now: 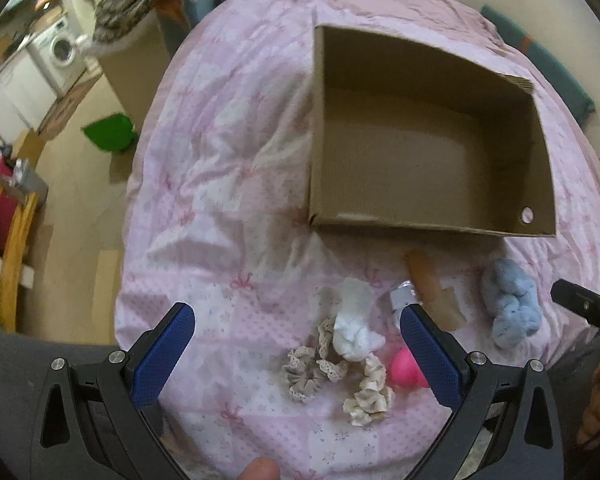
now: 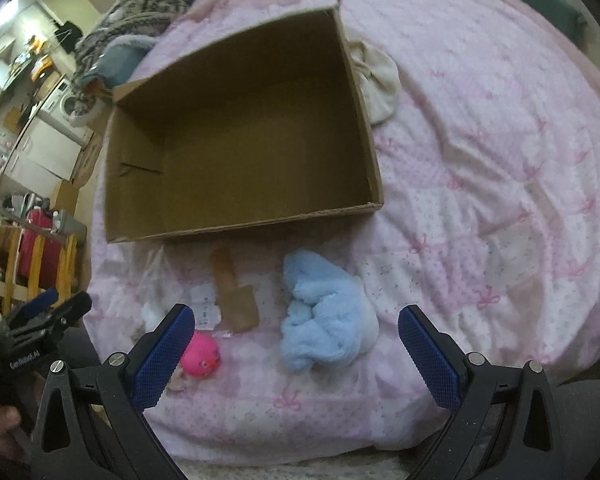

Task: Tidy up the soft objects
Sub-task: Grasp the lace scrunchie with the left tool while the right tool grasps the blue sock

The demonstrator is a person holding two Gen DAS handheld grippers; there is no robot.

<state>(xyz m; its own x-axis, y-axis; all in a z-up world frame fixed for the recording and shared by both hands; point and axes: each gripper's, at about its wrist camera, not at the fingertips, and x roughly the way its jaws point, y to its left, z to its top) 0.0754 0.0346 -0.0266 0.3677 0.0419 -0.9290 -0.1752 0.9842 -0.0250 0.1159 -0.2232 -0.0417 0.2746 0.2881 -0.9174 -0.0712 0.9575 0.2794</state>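
Barely begun — cardboard box (image 2: 240, 152) bare inside; blue fluffy cloth (image 2: 324, 320), scrunchies (image 1: 340, 372), white cloth (image 1: 354, 328), pink toy (image 2: 200, 354) all outside; left gripper (image 1: 298, 342), right gripper (image 2: 296, 342) spread wide, holding nothing.

A home bedroom: bed (image 1: 228, 184) under a pink bow-print quilt, washing machine (image 1: 62, 50) and wooden chair (image 1: 8, 232) off beyond the left claw (image 1: 296, 320).

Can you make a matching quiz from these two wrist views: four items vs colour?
Items:
1. fluffy cloth
2. round toy
3. box
4. gripper fingers

Colours:
a. brown
b. dark blue
c. light blue
d. pink

Pairs: 1-c, 2-d, 3-a, 4-b
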